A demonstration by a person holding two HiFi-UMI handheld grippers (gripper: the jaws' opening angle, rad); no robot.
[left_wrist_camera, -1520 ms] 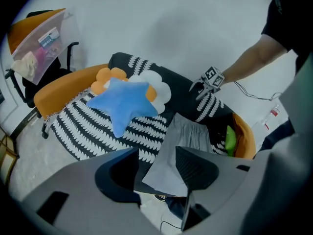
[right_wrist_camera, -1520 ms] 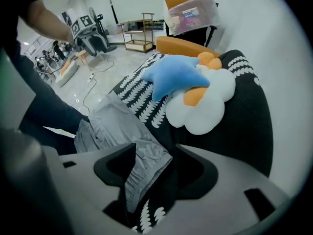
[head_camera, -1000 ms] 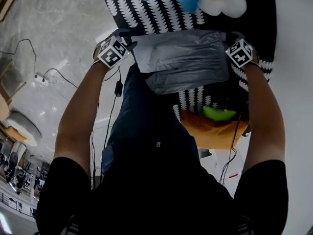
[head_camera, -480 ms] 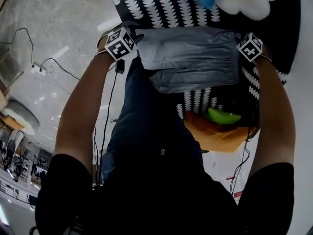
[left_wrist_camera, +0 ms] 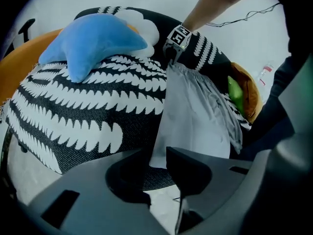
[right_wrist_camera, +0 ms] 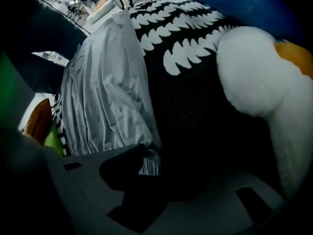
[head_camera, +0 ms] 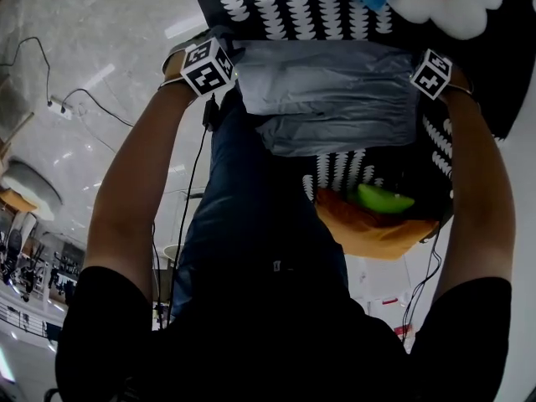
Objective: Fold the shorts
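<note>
**A:** Item one — left tongs?

**B:** Left tongs [left_wrist_camera: 155, 161]: about half-wide, and the jaws have just been closing. A corner of the shorts [head_camera: 331, 99] lies between them. I see no pad pressing on it yet.

**A:** Item two?

**B:** Right tongs [right_wrist_camera: 151, 168]: also half-wide, and also just been closing. The gathered edge of the shorts sits between the jaws, just beside the one jaw that shows clearly. No grip seen.

**A:** Shorts, location?

**B:** Grey, stretched from one pair of tongs to the other. They lie on the patterned cushion [left_wrist_camera: 88, 116], along its near edge.

**A:** Anything nearby?

**B:** A blue star pillow [left_wrist_camera: 93, 43], farther up the cushion and apart from the shorts.

**A:** Progress?

**B:** Early, in my judgement — the two ends are only now being taken up. I cannot tell whether one fold is already in. Folding over and laying flat remain.
</note>
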